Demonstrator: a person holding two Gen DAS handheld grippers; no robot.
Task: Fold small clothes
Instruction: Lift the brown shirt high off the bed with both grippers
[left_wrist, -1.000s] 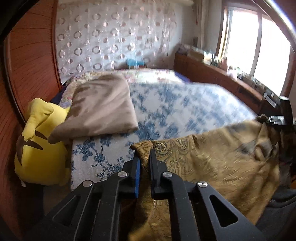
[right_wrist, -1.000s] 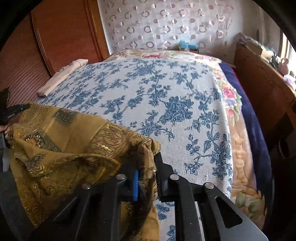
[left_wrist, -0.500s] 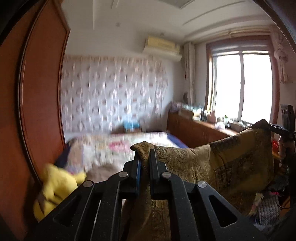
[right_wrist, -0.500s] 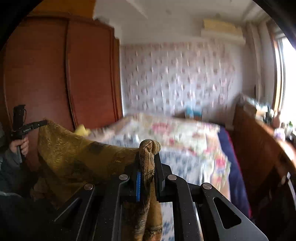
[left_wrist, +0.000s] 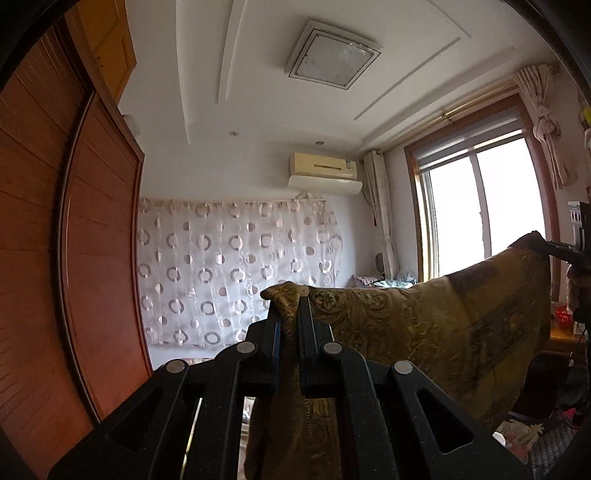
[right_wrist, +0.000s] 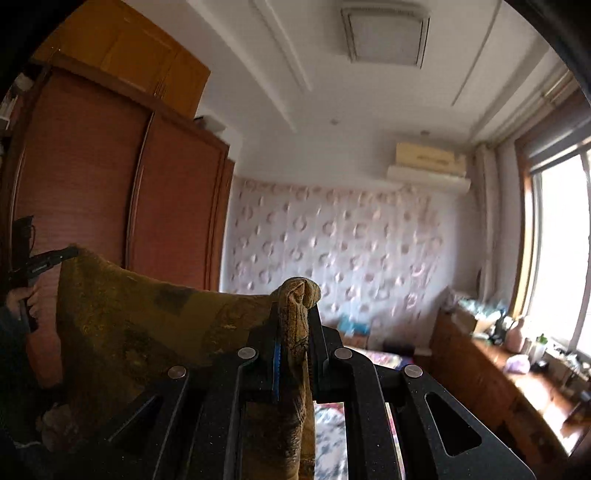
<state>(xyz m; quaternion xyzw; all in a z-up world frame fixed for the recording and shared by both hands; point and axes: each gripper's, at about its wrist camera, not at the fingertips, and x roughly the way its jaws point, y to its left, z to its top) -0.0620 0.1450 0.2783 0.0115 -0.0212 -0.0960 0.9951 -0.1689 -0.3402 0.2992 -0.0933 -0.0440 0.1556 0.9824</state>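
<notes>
Higher now: gold brocade cloth (left_wrist: 424, 332), seemingly taut.

Below my right gripper I see only a strip of the bed (right_wrist: 328, 435), its blue-and-white floral cover running to a pink floral far end, and nothing I can make out lying on it.
</notes>
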